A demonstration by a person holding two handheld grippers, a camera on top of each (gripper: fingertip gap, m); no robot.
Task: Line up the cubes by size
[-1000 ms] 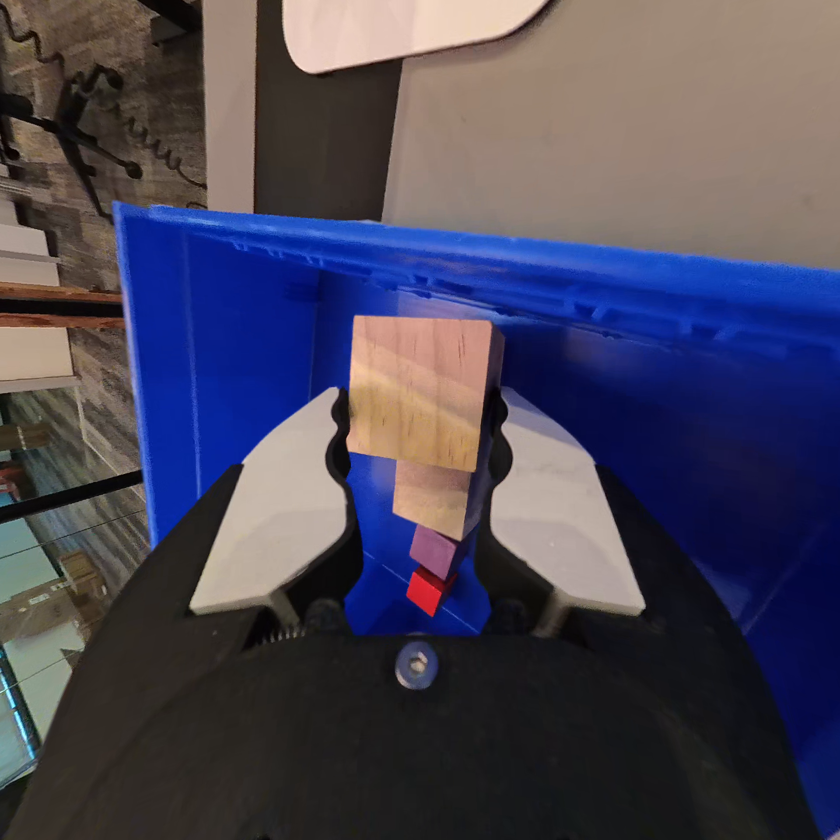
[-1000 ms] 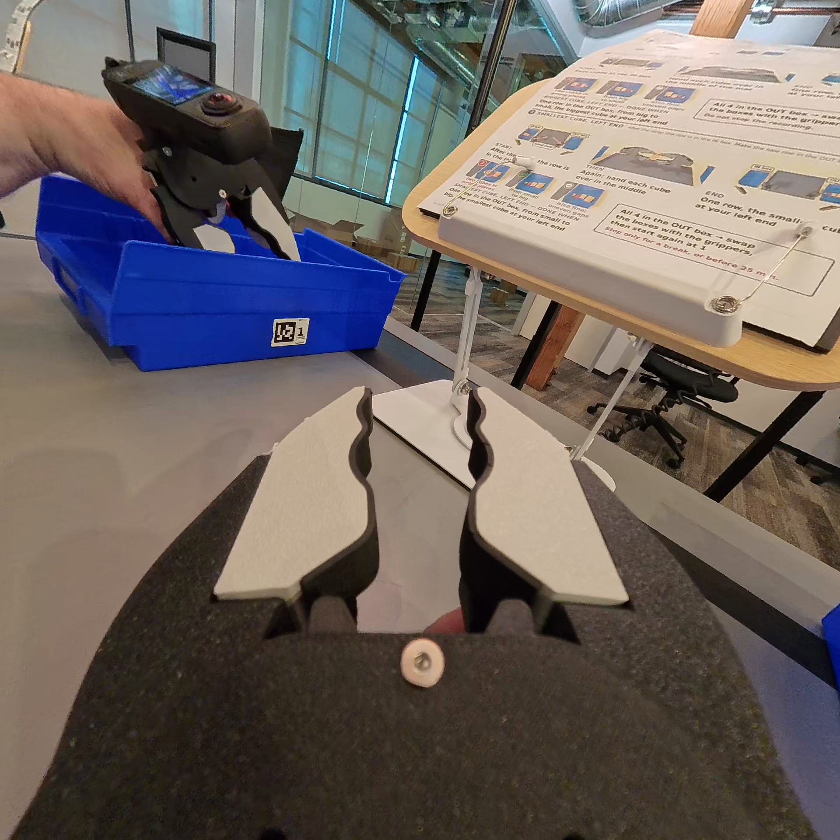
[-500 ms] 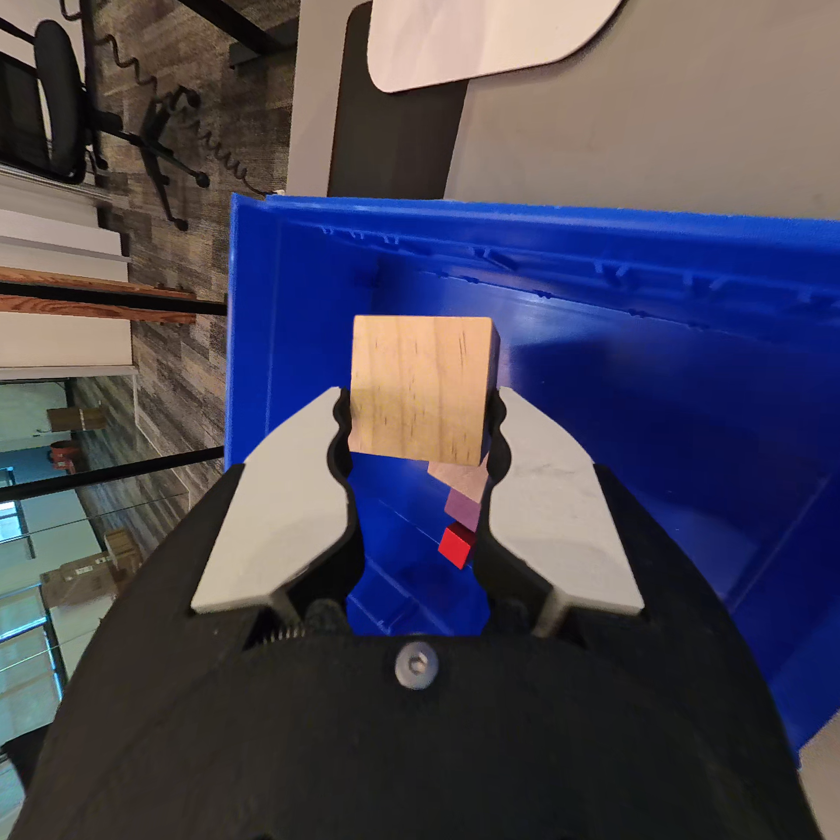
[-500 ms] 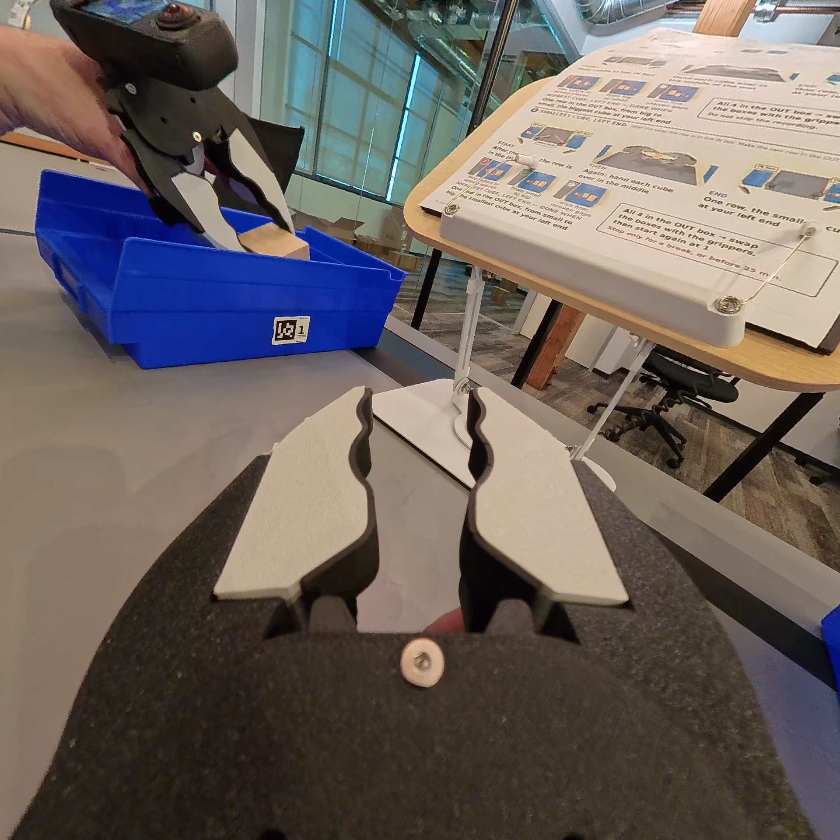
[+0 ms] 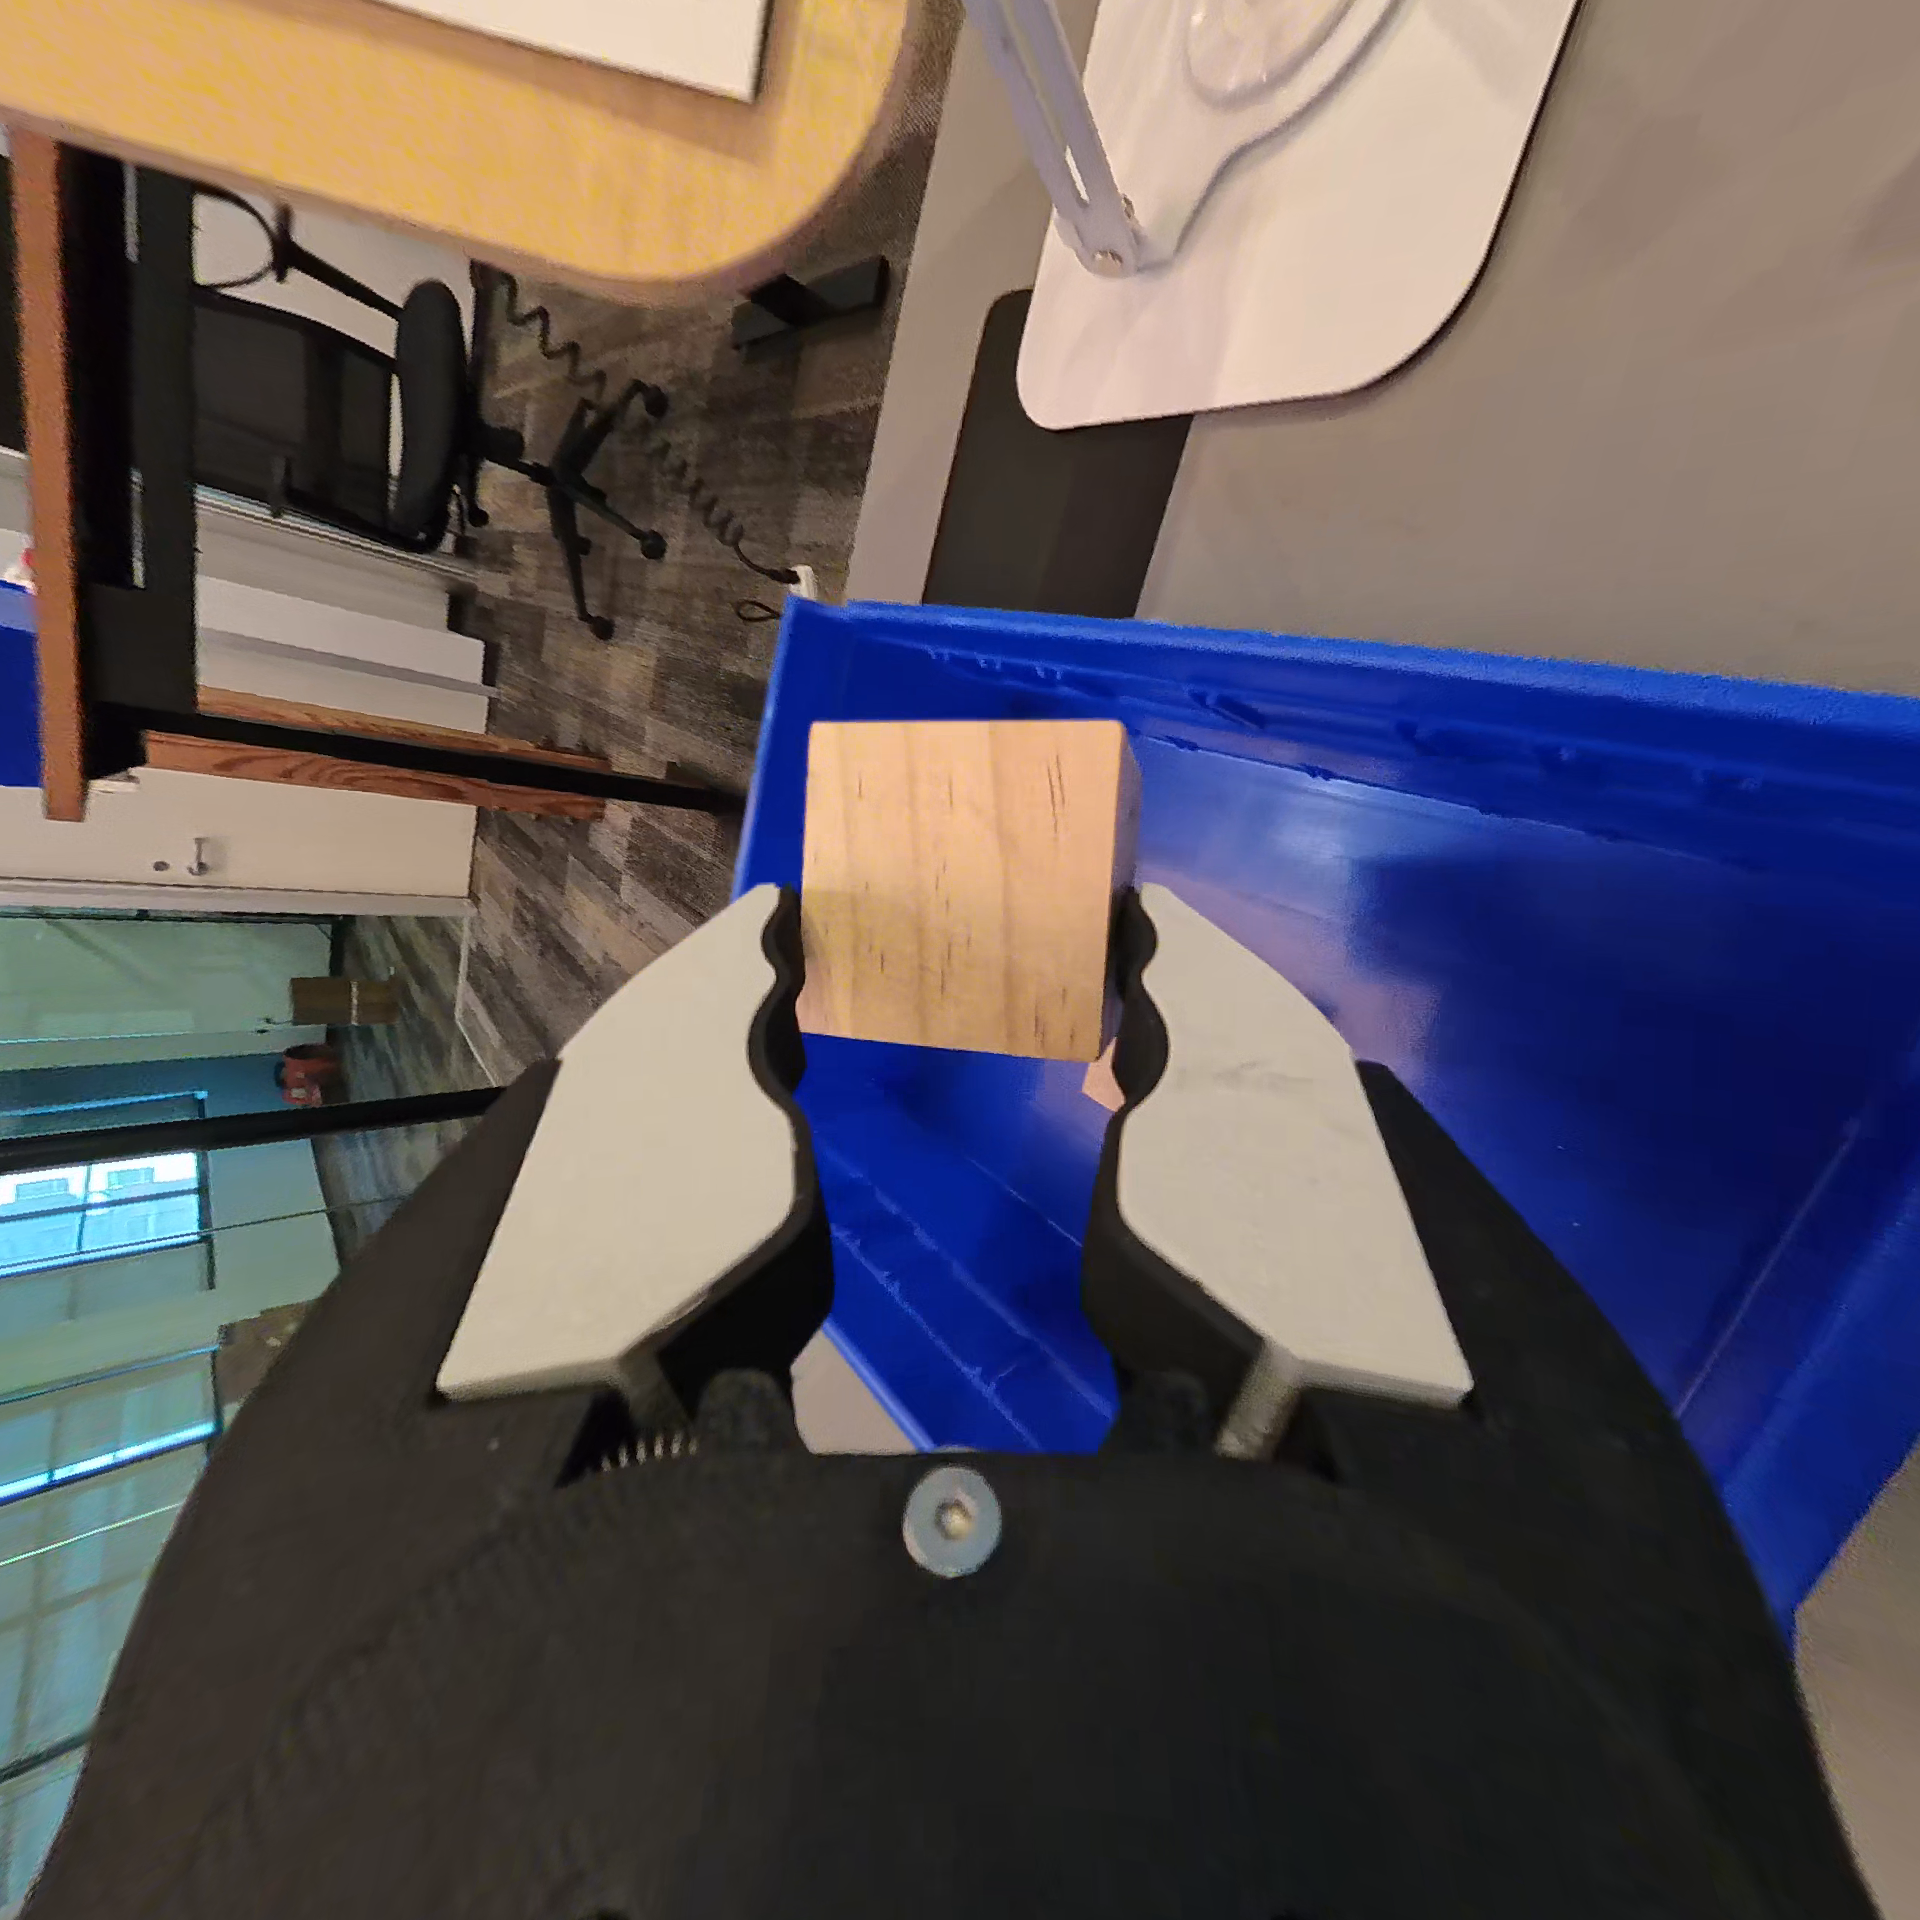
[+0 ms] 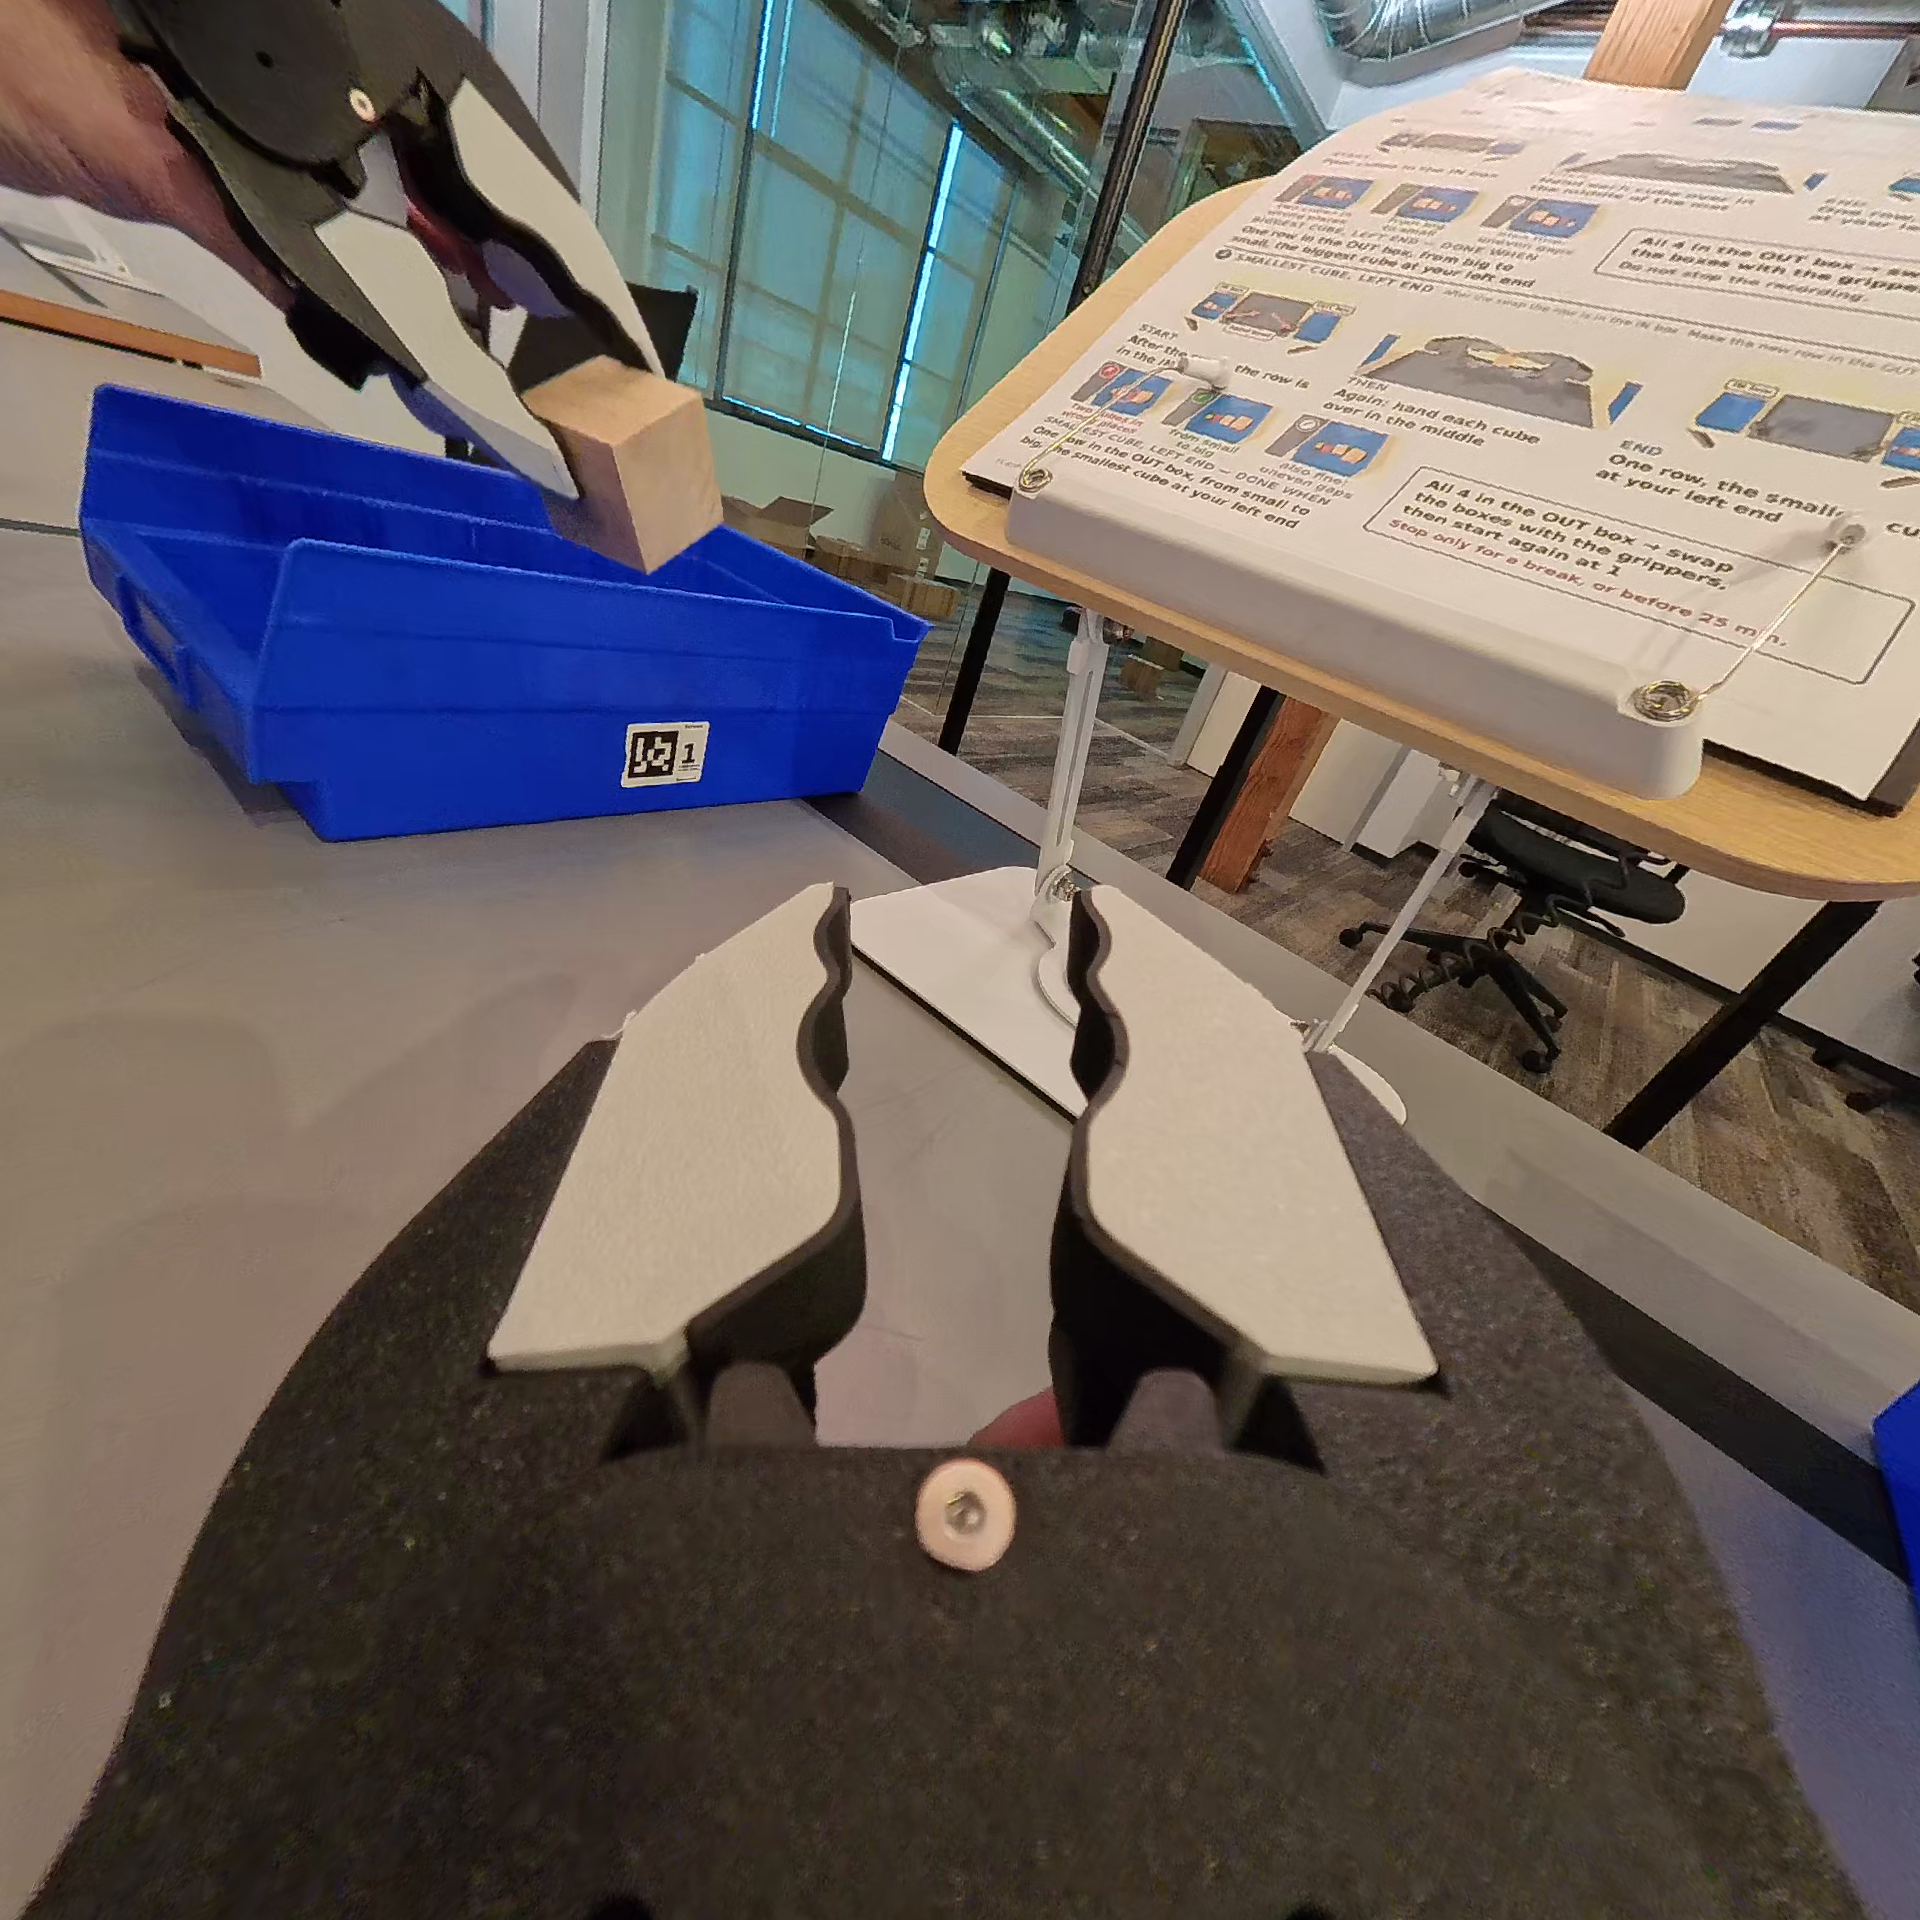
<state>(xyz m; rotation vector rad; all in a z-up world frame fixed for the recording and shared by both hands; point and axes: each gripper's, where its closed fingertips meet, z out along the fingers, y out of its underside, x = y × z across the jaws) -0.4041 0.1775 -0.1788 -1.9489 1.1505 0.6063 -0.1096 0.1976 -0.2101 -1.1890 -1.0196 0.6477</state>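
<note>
My left gripper is shut on a large plain wooden cube, both pads pressed on its sides, and holds it in the air above the blue bin. A corner of a smaller wooden cube peeks out below it inside the bin. In the right wrist view the left gripper carries the wooden cube above the blue bin at the far left. My right gripper is open and empty, low over the grey table.
A white stand base sits just beyond my right fingertips and holds up a tilted instruction board. A second blue bin's corner shows at the right edge. Beyond the table edge are an office chair and floor. Spacing between my two grippers at the tips: around 30 centimeters.
The left gripper has lifted the large wooden cube up out of the bin and away from the smaller cubes left in a row. The right gripper has not moved.
</note>
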